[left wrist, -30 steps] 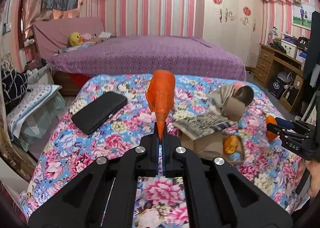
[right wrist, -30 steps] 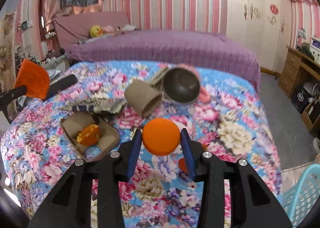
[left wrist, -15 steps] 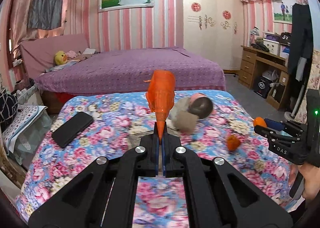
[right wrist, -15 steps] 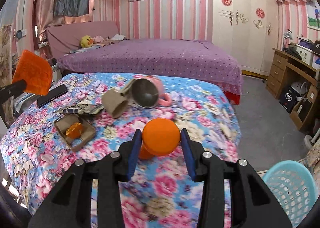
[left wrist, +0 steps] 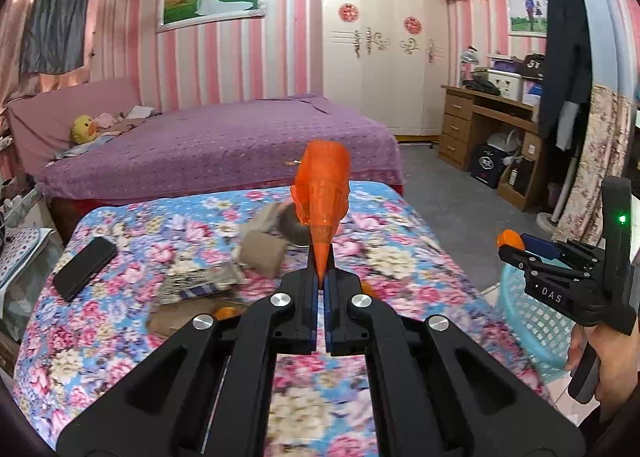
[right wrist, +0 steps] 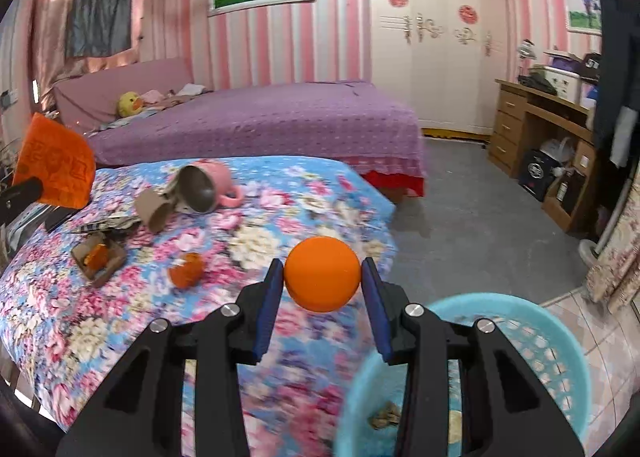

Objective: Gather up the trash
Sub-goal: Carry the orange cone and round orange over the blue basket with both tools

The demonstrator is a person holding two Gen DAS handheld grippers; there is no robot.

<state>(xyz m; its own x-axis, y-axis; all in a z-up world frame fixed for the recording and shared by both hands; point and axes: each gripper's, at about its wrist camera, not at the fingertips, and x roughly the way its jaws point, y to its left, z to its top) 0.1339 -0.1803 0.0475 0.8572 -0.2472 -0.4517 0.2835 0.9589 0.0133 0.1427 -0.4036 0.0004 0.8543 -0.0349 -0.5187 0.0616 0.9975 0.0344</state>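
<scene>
Both grippers have swung away from the middle of the flowered bed (right wrist: pixel 120 297) toward its corner, and the blue basket (right wrist: pixel 560 341) on the floor now fills the lower right of the right wrist view. Left gripper (left wrist: pixel 320 277) is clenched on the narrow end of an orange wrapper (left wrist: pixel 322 193) held up over the bed, while the right gripper (right wrist: pixel 322 285) grasps an orange ball (right wrist: pixel 322 275) between its blue pads beside the basket rim. A cardboard tube (right wrist: pixel 154 211), a pink mug (right wrist: pixel 208 185) and a piece of orange peel (right wrist: pixel 186 275) lie on the bed.

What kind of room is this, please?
Most likely a home bedroom: a bed with a purple cover, a tall white wardrobe and a wooden desk along pink striped walls.
</scene>
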